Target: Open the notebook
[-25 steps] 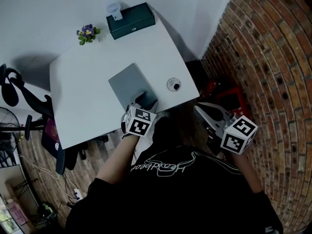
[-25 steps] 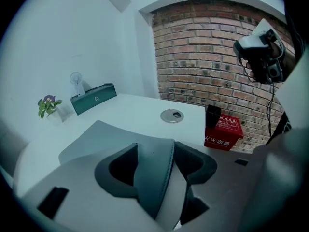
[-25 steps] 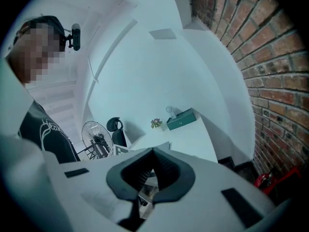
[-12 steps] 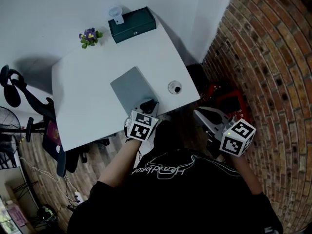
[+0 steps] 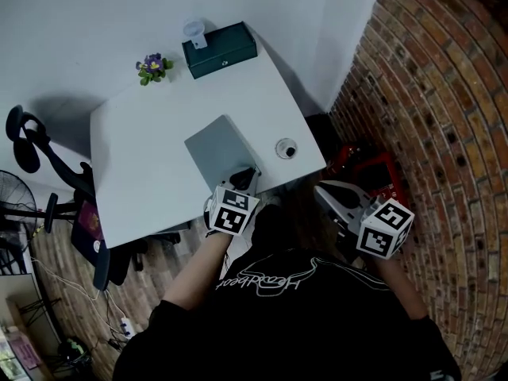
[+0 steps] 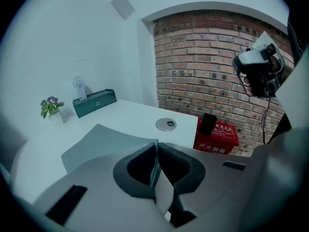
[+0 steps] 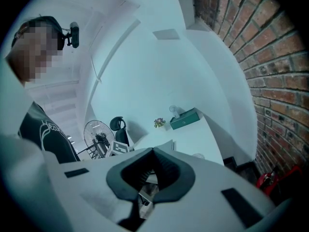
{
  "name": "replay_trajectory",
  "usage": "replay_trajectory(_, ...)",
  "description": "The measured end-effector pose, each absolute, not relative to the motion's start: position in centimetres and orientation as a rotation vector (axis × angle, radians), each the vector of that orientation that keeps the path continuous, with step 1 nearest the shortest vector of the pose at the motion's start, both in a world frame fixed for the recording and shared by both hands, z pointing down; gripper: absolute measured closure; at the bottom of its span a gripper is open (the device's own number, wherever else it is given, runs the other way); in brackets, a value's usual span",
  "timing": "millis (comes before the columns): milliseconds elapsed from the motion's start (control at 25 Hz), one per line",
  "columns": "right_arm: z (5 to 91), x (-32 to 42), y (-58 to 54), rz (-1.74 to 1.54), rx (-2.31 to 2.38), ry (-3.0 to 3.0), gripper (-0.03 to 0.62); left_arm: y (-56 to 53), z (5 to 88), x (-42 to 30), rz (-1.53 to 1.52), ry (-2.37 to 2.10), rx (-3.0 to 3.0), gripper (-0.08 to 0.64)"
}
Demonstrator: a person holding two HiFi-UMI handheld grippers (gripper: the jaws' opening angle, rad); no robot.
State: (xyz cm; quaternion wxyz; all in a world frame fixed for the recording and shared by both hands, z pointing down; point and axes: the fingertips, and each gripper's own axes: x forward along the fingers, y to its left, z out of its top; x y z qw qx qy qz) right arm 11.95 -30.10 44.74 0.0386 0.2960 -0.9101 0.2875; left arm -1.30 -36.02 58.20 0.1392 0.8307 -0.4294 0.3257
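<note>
A closed grey notebook [image 5: 218,149] lies on the white table [image 5: 135,173], near its front edge. My left gripper [image 5: 248,175] reaches down onto the notebook's near corner. In the left gripper view the notebook [image 6: 101,141] stretches away ahead, and the left gripper [image 6: 155,146] is shut on the thin edge of its cover, which shows as a sheet between the pads. My right gripper [image 5: 324,190] hangs off the table's right side over the floor. In its own view the right gripper [image 7: 153,151] is shut with nothing in it.
At the table's far edge stand a dark green box [image 5: 219,49], a small white fan [image 5: 194,30] and a potted flower [image 5: 153,66]. A round grommet [image 5: 286,148] sits right of the notebook. A red box [image 5: 373,173] lies below by the brick wall; an office chair [image 5: 32,145] stands left.
The left gripper's jaws, open around the notebook's near corner a second ago, have shut on the cover edge. The right gripper has stayed in place.
</note>
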Motion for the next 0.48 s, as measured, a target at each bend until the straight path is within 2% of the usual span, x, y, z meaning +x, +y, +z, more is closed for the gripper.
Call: replay_trajectory(480, 43.6, 11.2, -28.9, 0.854, 0.857, -2.839, 0.591, -35.3, 55.0, -2.5, 0.883, -1.32, 2.409, 0.515)
